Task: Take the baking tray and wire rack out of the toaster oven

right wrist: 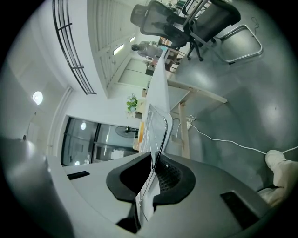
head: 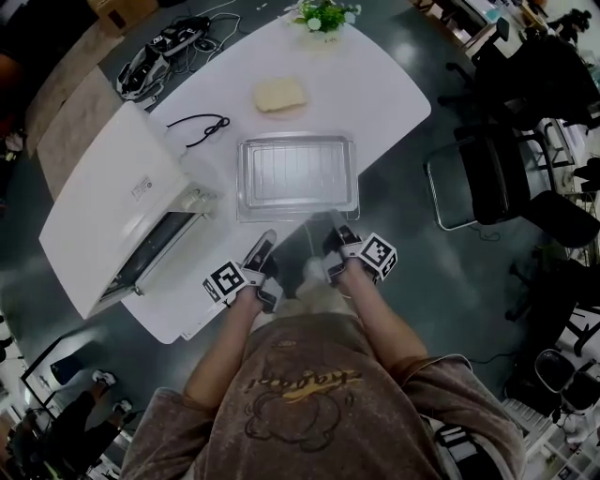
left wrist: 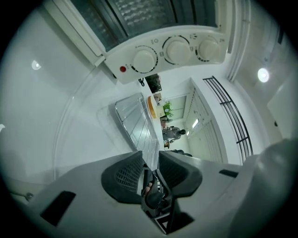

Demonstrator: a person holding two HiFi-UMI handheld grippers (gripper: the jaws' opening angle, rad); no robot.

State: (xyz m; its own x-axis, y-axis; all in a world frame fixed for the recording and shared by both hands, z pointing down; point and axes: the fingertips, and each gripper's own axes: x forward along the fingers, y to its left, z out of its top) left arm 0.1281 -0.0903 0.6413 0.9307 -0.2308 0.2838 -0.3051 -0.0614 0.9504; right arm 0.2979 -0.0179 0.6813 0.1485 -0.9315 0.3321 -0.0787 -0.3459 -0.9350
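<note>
Right gripper (head: 339, 232) clamped tight on tray (head: 243, 178) near rim. Left gripper (head: 263, 246) jaws slightly apart at same rim, not pinching. Tray, wire rack (head: 295, 173) inside, sits on white table (head: 384, 94) beside open toaster oven (head: 103, 216).

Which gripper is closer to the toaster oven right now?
Left. The left gripper sits at the baking tray's near-left corner, just beside the toaster oven's front. The right gripper clamps the tray's near edge farther right, away from the oven.

One toaster oven (head: 122, 220), one tray (head: 298, 213), one plant (head: 323, 16)
</note>
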